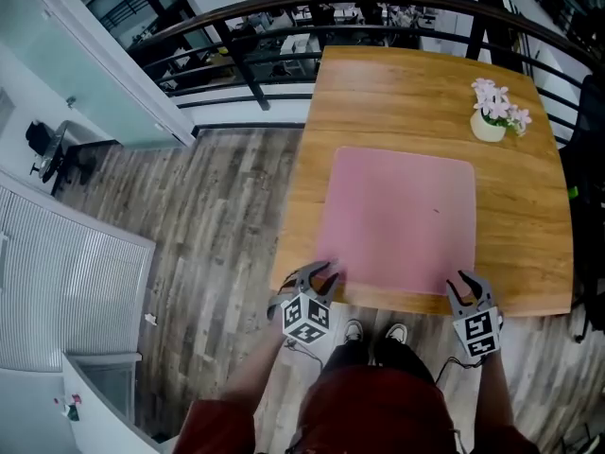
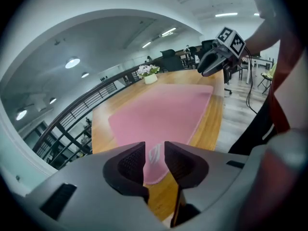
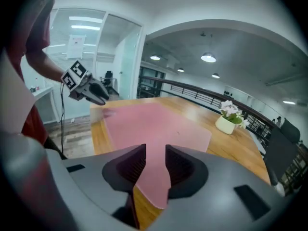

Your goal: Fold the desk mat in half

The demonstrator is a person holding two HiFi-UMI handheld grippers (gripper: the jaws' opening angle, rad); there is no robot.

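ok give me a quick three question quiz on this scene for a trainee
1. True or false: the white pot of pink flowers stands on the brown wooden table, clear of the pink rectangular desk mat.
2. The left tongs sit at which mat corner? a) near left b) far left c) far right
3. Fill in: the right tongs have their jaws ____.
Key: 1 true; 2 a; 3 apart.

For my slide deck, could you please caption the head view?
Left tongs and right tongs open at near corners of flat pink rectangular desk mat on wooden table.
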